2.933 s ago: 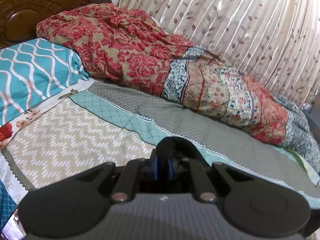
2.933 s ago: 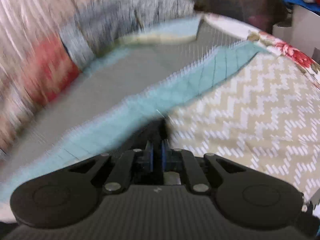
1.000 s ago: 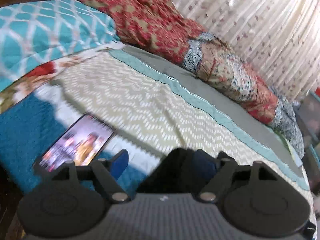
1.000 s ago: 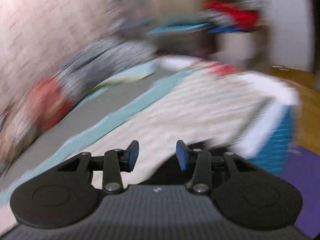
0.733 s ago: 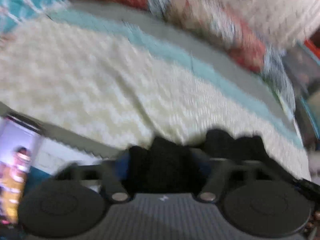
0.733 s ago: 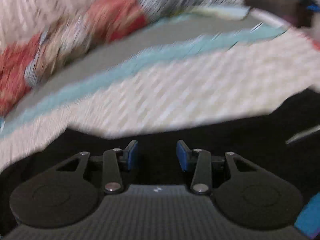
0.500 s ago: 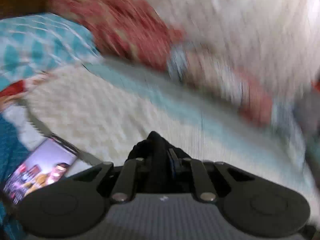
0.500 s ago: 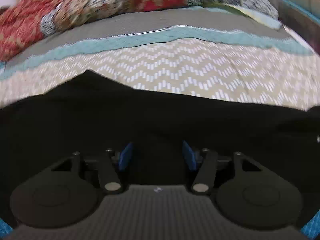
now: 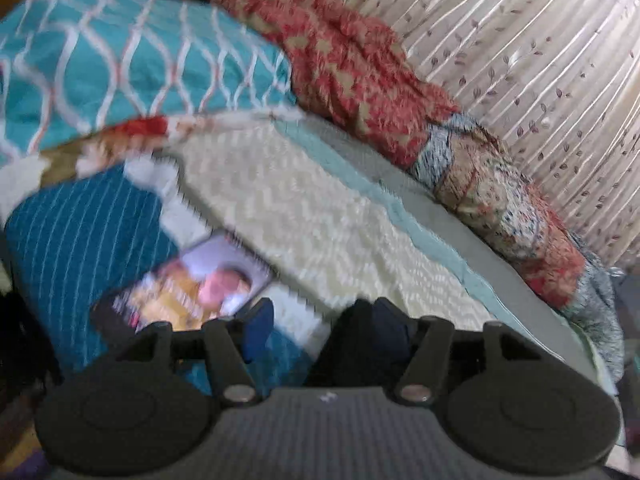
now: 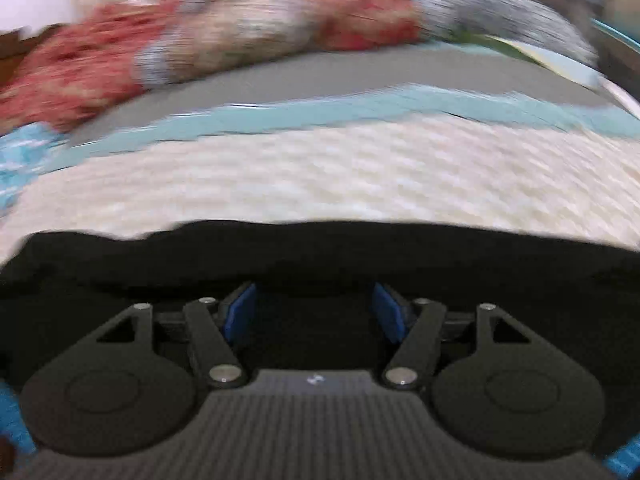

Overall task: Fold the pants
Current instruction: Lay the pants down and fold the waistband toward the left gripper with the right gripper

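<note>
The black pants (image 10: 320,252) lie spread across the near side of the bed, filling the lower part of the right wrist view. My right gripper (image 10: 316,312) hovers over them, its jaws opening; the dark cloth lies under the gap and the blue pads (image 10: 240,312) do not press on it. In the left wrist view my left gripper (image 9: 324,332) has its jaws opening too. A dark fold of the pants (image 9: 348,364) sits against its right finger, and bedspread shows through the gap.
A phone with a lit screen (image 9: 192,284) lies on the bedspread (image 9: 320,232) just ahead of the left finger. A teal pillow (image 9: 120,60) and a rolled red floral quilt (image 9: 360,80) line the far side, before a curtain (image 9: 520,60).
The left jaws, pinched on black cloth half a second ago, now stand apart. The right jaws have spread wider, and the right gripper has swung over the pants.
</note>
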